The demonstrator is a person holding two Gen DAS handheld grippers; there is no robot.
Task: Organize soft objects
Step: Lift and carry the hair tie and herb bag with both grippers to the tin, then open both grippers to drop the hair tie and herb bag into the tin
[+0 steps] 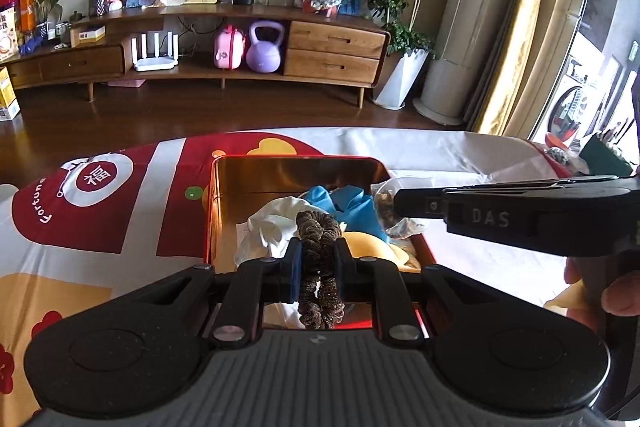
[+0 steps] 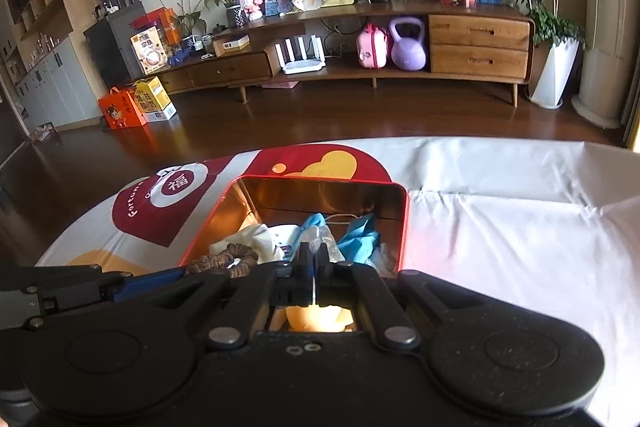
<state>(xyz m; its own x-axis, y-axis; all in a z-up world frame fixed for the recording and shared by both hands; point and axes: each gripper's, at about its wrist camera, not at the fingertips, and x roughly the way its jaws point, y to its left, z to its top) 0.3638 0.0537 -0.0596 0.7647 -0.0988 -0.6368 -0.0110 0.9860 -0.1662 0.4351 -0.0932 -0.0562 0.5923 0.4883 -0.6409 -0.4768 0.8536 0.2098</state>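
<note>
A red tin box (image 1: 218, 211) with a shiny gold inside stands on the table. It holds a white cloth (image 1: 272, 227), a blue cloth (image 1: 340, 201) and a yellow soft item (image 1: 368, 245). My left gripper (image 1: 318, 259) is shut on a brown scrunchie (image 1: 318, 251) over the box's near part. The scrunchie also shows in the right wrist view (image 2: 224, 259). My right gripper (image 2: 316, 263) is shut on a clear plastic bag (image 2: 324, 239) over the box (image 2: 402, 227). In the left wrist view the bag (image 1: 390, 207) hangs at the right gripper's tip (image 1: 400, 205).
The table wears a white cover (image 2: 500, 211) with red and yellow prints (image 1: 100, 187). Beyond it are a wooden floor and a long wooden TV cabinet (image 1: 332, 47). Cluttered items (image 1: 592, 151) sit at the table's far right.
</note>
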